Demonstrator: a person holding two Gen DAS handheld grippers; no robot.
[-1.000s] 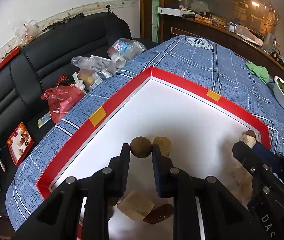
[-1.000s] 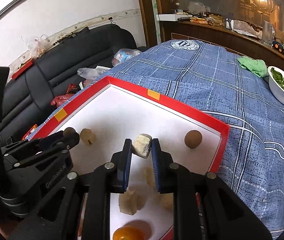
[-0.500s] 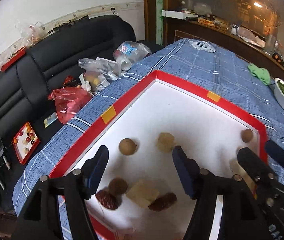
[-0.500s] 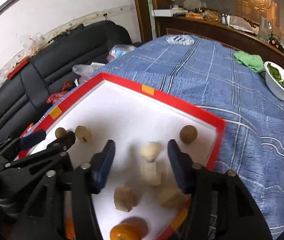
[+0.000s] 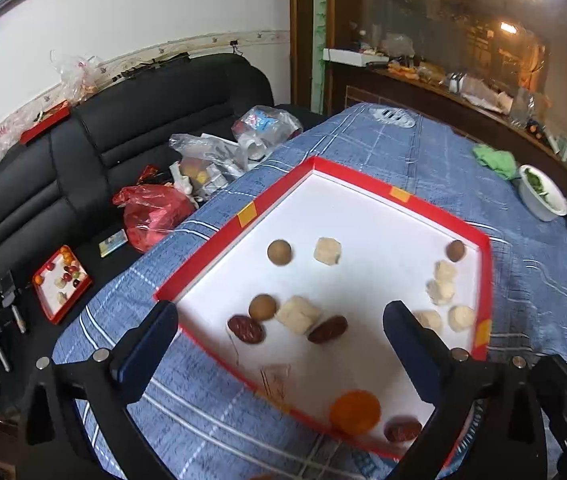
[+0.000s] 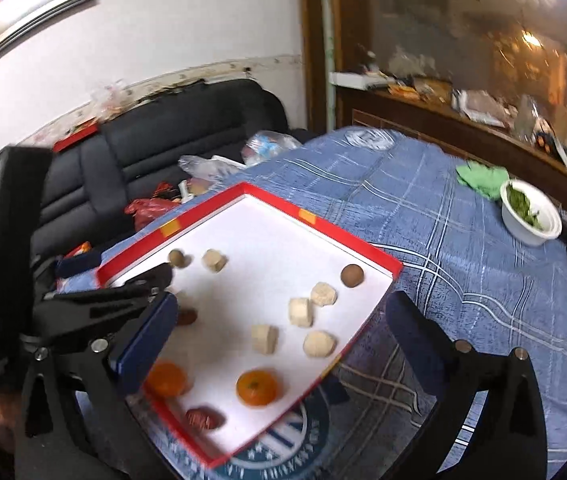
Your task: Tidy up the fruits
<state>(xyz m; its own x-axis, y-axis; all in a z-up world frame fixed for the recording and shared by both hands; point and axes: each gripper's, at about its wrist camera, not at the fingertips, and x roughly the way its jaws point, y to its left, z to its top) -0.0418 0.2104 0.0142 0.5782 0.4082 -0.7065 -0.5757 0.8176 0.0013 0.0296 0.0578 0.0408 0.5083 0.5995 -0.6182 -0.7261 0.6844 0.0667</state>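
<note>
Spreading wide, both grippers had just been opening, and nothing lay between the jaws of either. The left gripper hung over the near left part of the red-rimmed tray, which filled the middle of the left wrist frame on a blue plaid tablecloth.

On the tray's white floor, 1 brown round fruit sat left of centre, just beside a pale cube and apart from it. Lower down, a 2nd brown round fruit touched a dark red date and lay close against a larger pale chunk, with another date at that chunk's right. A 3rd brown round fruit sat in the tray's right corner, above a cluster of pale pieces. An orange mandarin and a date lay at the lower edge of the frame, blurred.

The right gripper stood open above the same tray. In the right wrist frame, 4 pale cubes grouped at centre, 2 mandarins lay below them, and a brown round fruit sat near the right corner.

At the right of that frame a white bowl of greens stood on the cloth beside a green rag. A black sofa with plastic bags filled the left.
</note>
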